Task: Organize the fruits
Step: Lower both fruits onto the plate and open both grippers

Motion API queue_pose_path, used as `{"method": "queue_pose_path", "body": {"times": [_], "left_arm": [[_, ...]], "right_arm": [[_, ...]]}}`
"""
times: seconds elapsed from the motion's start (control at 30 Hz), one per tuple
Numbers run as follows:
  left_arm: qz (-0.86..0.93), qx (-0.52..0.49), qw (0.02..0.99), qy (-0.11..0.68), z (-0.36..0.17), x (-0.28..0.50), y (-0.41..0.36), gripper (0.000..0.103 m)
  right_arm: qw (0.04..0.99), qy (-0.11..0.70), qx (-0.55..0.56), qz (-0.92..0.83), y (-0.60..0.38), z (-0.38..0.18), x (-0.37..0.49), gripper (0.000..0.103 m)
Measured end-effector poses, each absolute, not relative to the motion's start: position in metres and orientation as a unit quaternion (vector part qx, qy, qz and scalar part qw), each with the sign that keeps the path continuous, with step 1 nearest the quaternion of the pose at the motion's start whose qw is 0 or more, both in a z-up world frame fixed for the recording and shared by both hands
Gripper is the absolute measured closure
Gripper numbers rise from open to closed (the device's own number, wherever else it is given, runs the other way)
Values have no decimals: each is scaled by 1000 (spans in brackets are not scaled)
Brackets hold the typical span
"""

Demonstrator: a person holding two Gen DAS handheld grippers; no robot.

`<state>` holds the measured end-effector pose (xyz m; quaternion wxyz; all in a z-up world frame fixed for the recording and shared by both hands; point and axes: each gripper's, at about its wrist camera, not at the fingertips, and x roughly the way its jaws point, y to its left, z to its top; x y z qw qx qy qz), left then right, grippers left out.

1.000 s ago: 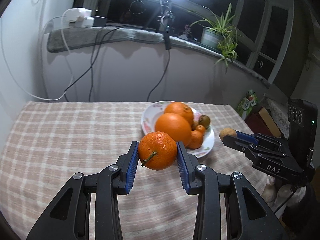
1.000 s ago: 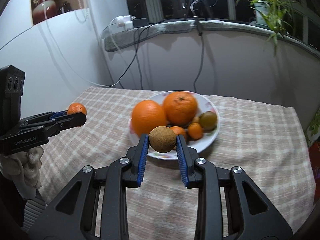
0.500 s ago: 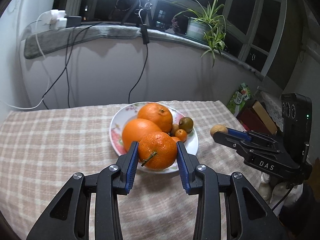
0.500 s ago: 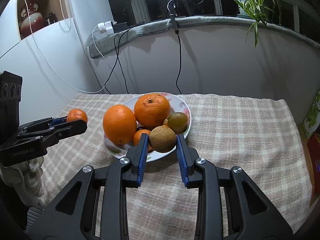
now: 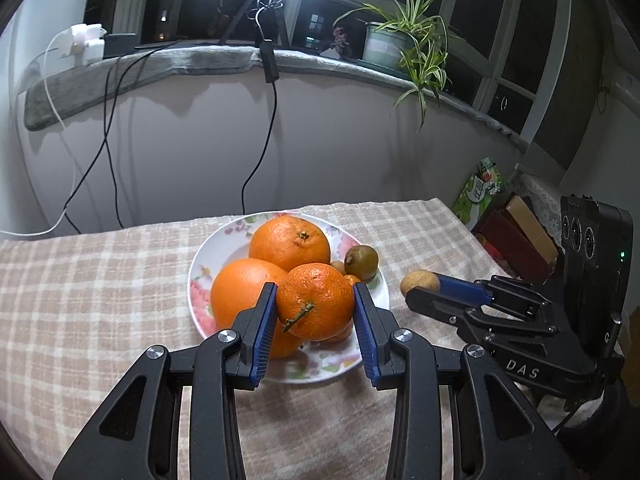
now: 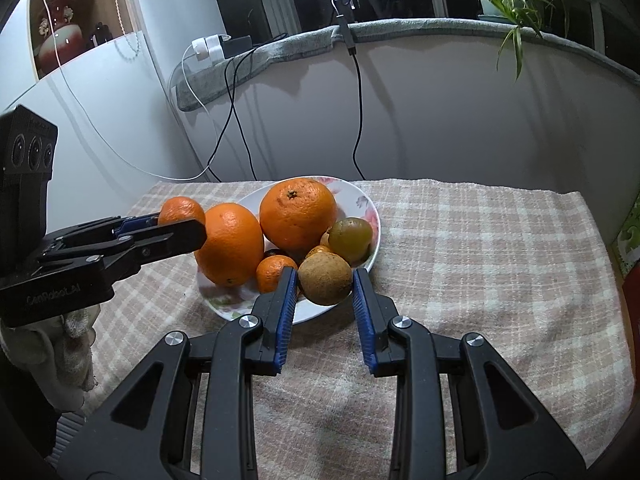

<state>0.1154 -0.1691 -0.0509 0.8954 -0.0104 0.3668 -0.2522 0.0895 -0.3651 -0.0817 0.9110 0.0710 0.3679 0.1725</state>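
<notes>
A table covered by a beige checked cloth (image 5: 100, 280) carries a floral plate (image 5: 200, 272) near the middle of its far edge, below a windowsill with cables and a potted plant (image 5: 404, 36).

The left gripper (image 5: 315, 312) clamps a mandarin (image 5: 314, 300), stem towards the camera, between its blue pads, above the plate's near rim. The right gripper (image 6: 325, 284) grips a brown, rough-skinned fruit (image 6: 325, 283), perhaps a kiwi, above the plate's near-right rim. Neither fruit appears to rest on anything yet.

The plate is already crowded. Two large oranges sit on it: one at the back (image 6: 298, 212) and one at the left (image 6: 229, 244). A greenish-brown fruit (image 6: 351, 235) lies at the right, and a small mandarin (image 6: 274, 272) sits at the front, with another small piece or two half hidden among them.

The likely risks come from that crowding. Little bare plate remains, so either round fruit, if released on top of the pile or on the sloping rim, could roll off onto the cloth and towards a table edge. Pushing a fruit down among the others could shove the small ones over the rim. The two grippers are close together over the same near rim, so they could knock one another. Squeezing harder could bruise the soft mandarin.
</notes>
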Motion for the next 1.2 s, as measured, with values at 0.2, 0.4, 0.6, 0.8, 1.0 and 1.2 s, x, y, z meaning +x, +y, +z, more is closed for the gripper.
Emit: {"method": "queue_pose_path", "body": {"times": [0.2,0.4,0.6,0.8,1.0,1.2], "left_arm": [[-253,-5,895,367,-51,122,-177,67],[-255,-1,894,368,-50,128,-182,67],[-255,3,894,369,-51,135,-187,67],[-257,8,892,371,-53,139,-191,67],[-256,7,892,372,-54,142,-191,67],[-257,9,891,373,-54,142,-191,67]], "right_arm": [[909,371,72,177,-364,-86,95,74],[906,376,76,180,-364,-90,99,74],[904,379,74,184,-362,-92,104,74],[902,382,72,187,-359,-94,108,74],[900,385,68,193,-356,-95,111,73],[897,389,59,200,-350,-98,114,73]]}}
